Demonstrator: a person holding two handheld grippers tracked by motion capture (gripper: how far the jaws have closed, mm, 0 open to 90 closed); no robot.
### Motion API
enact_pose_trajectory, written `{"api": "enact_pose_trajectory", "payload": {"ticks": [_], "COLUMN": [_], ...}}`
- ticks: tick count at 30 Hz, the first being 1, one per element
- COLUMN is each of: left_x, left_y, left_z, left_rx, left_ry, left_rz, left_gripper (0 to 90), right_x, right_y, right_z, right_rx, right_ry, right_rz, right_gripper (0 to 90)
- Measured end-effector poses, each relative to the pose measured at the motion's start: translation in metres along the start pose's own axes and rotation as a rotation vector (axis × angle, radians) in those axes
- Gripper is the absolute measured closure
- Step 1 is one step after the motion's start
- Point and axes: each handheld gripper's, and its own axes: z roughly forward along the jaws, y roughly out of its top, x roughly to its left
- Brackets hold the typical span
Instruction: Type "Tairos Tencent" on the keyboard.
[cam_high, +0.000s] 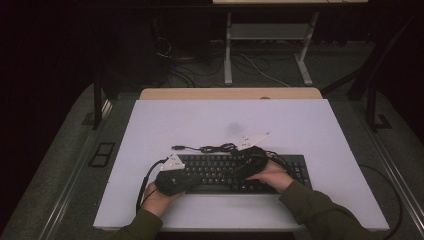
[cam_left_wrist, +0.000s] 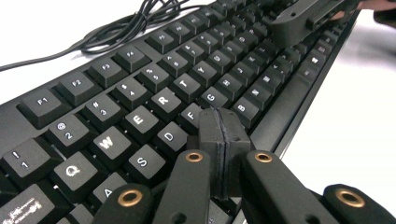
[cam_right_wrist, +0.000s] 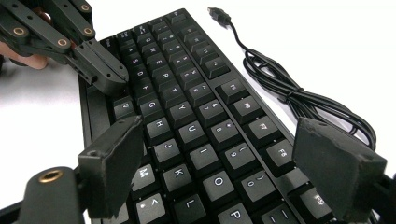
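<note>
1. High view: a black keyboard (cam_high: 235, 172) lies near the front edge of the white desk (cam_high: 310, 125), its cable (cam_high: 210, 148) coiled just behind it. The left claw (cam_high: 176, 176) rests over the keyboard's left end and the right claw (cam_high: 248, 161) over its middle.
2. Left gripper view: the left claw (cam_left_wrist: 220, 122) has its jaws pressed together with nothing between them, the joined tip hovering at the F and G keys. As a judgement, it serves best as a single poker: it should come straight down on one key so that neighbours stay untouched.
3. Right gripper view: the right claw (cam_right_wrist: 233, 161) stands wide open over the H-to-P keys, holding nothing; the USB plug (cam_right_wrist: 218, 14) lies loose on the desk. It should keep clear of the keys while the left one presses.
</note>
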Motion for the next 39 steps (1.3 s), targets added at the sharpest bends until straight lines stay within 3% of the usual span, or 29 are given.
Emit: {"api": "enact_pose_trajectory", "payload": {"ticks": [13, 24, 39], "left_x": [0.005, 0.015, 0.03], "left_y": [0.004, 0.011, 0.02], "left_z": [-0.006, -0.005, 0.002], "left_rx": [-0.019, -0.021, 0.0], "left_ry": [0.01, 0.022, 0.044], "left_rz": [-0.003, -0.003, 0.026], "left_gripper": [89.2, 89.2, 89.2], "right_x": [-0.001, -0.002, -0.006], "right_y": [-0.004, -0.012, -0.025], "right_z": [-0.005, -0.016, -0.034], "right_rx": [-0.004, -0.005, -0.019], "right_ry": [-0.017, -0.059, -0.109], "right_rz": [0.007, 0.032, 0.076], "right_gripper": [16.4, 16.4, 16.4]}}
